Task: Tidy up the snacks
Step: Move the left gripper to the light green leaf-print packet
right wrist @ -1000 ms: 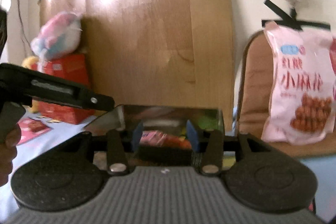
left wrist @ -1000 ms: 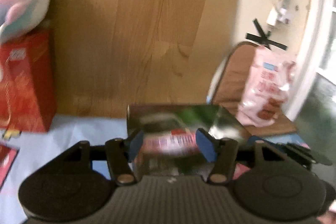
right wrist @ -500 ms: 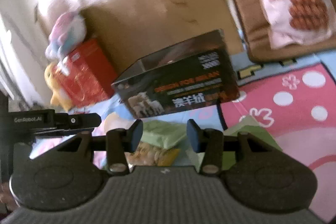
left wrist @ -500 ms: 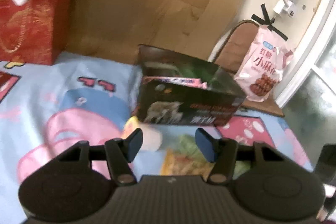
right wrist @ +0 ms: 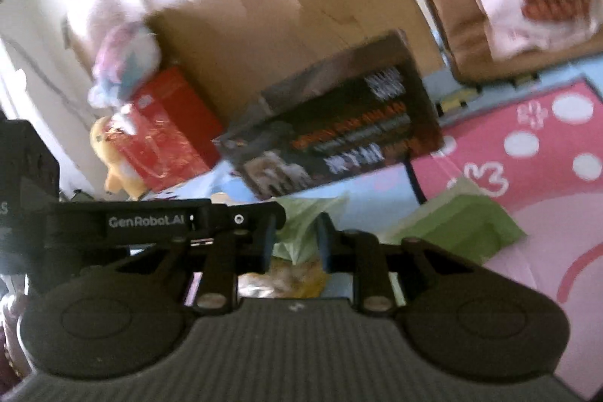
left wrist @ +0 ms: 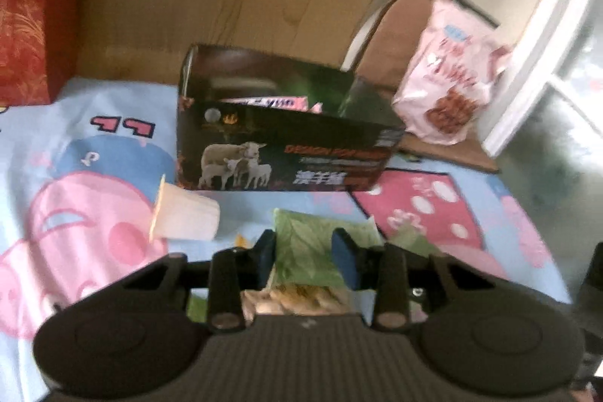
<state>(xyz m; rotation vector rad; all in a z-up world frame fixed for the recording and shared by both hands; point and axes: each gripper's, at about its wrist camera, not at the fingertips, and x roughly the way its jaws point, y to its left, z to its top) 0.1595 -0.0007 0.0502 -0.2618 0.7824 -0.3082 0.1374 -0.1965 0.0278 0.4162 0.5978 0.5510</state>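
Snacks partly sorted. Dark box at 12 o'clock of the left wrist view stands open-topped on the cartoon-print sheet and already holds at least one pink wrapper. Outside it lie a green snack bag, a pale cup tipped on its side at 10 o'clock of the bag, and a second green packet at 3 o'clock of the right claw. Judgement: loading has begun, with at least three items left.

Left claw: jaws closing, green bag between them; whether the pads press on it I cannot tell. Right claw: jaws closing on the same bag's crumpled upper end, contact likewise unclear through blur.

View differences: the left wrist view alone shows the box interior and the cup. The right wrist view alone shows the second green packet clearly, the left claw's arm crossing at 9 o'clock, and a plush toy on the red box. Both views show the pink bag on the chair, well apart from the box.
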